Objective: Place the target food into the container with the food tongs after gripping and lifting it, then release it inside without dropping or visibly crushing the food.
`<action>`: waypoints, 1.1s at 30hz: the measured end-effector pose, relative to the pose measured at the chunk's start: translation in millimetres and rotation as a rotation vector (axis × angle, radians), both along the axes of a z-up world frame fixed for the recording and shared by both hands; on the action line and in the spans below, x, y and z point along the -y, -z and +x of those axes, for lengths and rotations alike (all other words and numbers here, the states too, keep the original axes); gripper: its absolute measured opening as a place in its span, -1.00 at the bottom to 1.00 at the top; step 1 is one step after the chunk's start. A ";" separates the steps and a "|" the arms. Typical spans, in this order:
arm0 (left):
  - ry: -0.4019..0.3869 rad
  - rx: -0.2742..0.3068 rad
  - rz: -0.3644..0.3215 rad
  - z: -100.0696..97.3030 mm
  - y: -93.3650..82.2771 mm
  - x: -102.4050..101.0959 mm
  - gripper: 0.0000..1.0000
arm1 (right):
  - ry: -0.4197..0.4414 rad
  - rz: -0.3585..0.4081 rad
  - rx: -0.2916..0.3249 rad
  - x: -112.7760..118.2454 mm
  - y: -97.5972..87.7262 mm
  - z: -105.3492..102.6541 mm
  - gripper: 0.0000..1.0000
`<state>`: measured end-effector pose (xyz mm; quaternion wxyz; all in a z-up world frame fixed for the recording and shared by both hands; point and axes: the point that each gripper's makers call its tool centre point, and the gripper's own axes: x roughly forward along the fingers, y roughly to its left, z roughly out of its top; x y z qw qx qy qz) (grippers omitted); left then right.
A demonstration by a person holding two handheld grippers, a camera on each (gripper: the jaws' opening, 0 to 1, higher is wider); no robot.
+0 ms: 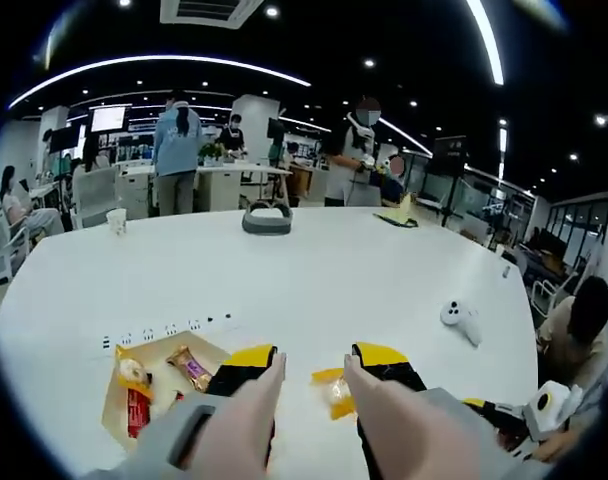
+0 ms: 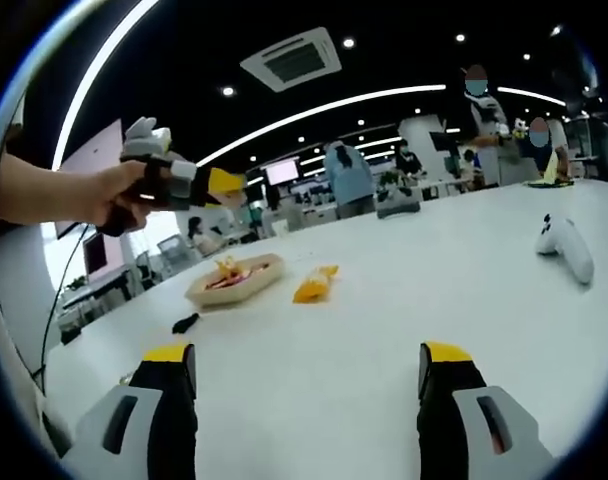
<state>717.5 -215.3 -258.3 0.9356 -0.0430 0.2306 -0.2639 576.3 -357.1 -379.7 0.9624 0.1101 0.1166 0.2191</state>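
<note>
My left gripper (image 1: 314, 365) holds a pair of pale food tongs (image 1: 252, 405) between its yellow-tipped jaws, with the tong arms spread apart. A yellow wrapped food packet (image 1: 334, 392) lies on the white table just past the tong tips, between them. To its left stands a cardboard boat tray (image 1: 216, 350) with several wrapped snacks in it. In the right gripper view the same packet (image 2: 314, 285) lies right of the tray (image 2: 246, 280), and the left gripper (image 2: 219, 185) hangs high above them in a hand. My right gripper (image 2: 306, 365) is open over bare table.
A white controller (image 1: 462, 318) (image 2: 567, 245) lies to the right on the table (image 1: 314, 280). A grey headset (image 1: 267, 218) and a paper cup (image 1: 116, 220) stand far back. Sockets (image 1: 164, 328) run behind the tray. A small black item (image 2: 184, 322) lies near it. People stand beyond.
</note>
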 end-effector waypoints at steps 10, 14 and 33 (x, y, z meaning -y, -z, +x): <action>0.008 -0.009 -0.009 -1.4 9.3 15.4 -0.43 | 0.001 -0.017 -0.004 -0.8 2.7 0.1 0.86; 0.010 -0.015 -0.008 -1.4 12.4 19.5 -0.42 | 0.002 -0.019 -0.004 -0.1 2.9 0.0 0.85; 0.022 -0.054 -0.010 -5.3 29.0 24.0 -0.43 | 0.029 -0.018 0.006 8.1 2.0 4.1 0.84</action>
